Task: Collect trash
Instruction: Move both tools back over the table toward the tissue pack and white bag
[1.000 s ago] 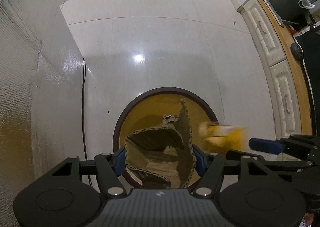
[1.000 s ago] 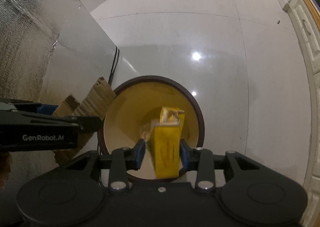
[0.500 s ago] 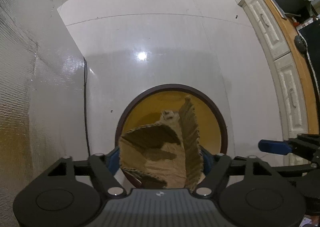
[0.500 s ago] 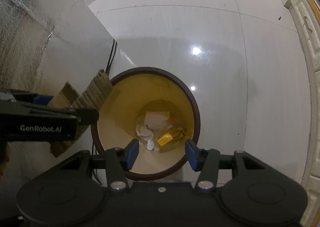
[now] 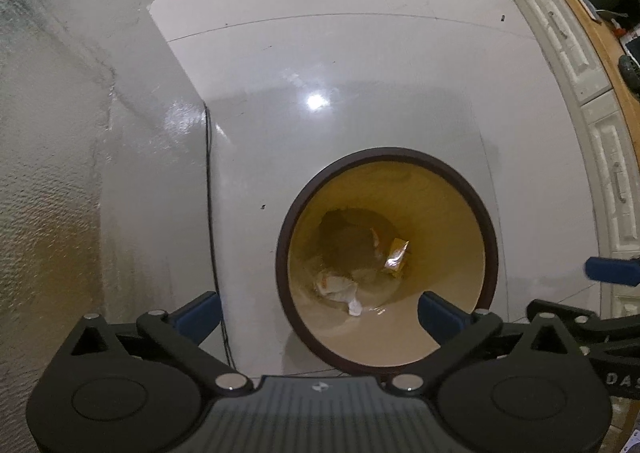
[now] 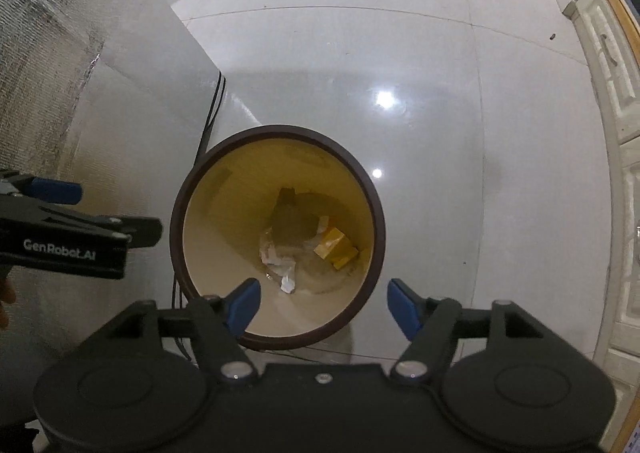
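A round bin with a dark brown rim (image 5: 384, 154) and a yellow inside stands on the floor; it also shows in the right wrist view (image 6: 276, 132). At its bottom lie a brown piece of cardboard (image 6: 294, 225), a yellow carton (image 6: 336, 249) and crumpled white paper (image 6: 280, 259). In the left wrist view the cardboard (image 5: 348, 241), carton (image 5: 396, 257) and paper (image 5: 340, 287) show too. My left gripper (image 5: 320, 315) is open and empty above the bin's near left side. My right gripper (image 6: 322, 307) is open and empty above the bin's near rim.
A silvery textured wall or panel (image 5: 60, 173) runs along the left, with a black cable (image 5: 210, 213) at its foot. White cabinet drawers with a wooden top (image 5: 600, 93) line the right. Glossy white tiles (image 6: 360, 53) lie beyond the bin.
My right gripper opened and the yellow carton fell into the bin. Then my left gripper opened and the cardboard fell in as well. Both grippers are now empty.
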The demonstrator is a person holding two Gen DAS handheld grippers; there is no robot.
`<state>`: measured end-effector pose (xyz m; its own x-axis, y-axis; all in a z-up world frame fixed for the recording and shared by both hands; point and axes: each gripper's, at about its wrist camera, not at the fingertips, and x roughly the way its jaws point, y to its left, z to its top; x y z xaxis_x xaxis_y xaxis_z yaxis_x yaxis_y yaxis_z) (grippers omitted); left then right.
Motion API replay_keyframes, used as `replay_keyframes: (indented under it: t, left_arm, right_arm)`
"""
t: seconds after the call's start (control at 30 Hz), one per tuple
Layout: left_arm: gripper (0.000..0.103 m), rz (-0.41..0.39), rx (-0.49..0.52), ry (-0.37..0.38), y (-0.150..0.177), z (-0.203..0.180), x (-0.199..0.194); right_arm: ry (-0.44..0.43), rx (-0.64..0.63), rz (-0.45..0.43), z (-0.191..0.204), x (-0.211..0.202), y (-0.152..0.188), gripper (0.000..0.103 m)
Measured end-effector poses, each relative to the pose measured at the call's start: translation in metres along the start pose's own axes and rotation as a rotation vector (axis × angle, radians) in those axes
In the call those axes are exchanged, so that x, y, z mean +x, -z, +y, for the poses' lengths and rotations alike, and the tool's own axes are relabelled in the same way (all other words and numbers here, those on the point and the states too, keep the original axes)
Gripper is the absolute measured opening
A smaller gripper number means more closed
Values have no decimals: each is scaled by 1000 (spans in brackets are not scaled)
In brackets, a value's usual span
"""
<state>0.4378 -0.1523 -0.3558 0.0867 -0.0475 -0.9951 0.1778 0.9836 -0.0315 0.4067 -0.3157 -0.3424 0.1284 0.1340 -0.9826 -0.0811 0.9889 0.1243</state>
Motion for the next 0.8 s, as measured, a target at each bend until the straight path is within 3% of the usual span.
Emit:
replay_keyframes:
  t: [0.3, 0.8]
  left_arm:
    - [103, -5, 6, -23, 8, 7, -21]
    - [103, -98, 0, -22, 30, 16, -83]
  right_arm:
    - [35, 36, -46, -2, -19, 4, 100]
    - [43, 30, -130, 13, -68, 17, 103]
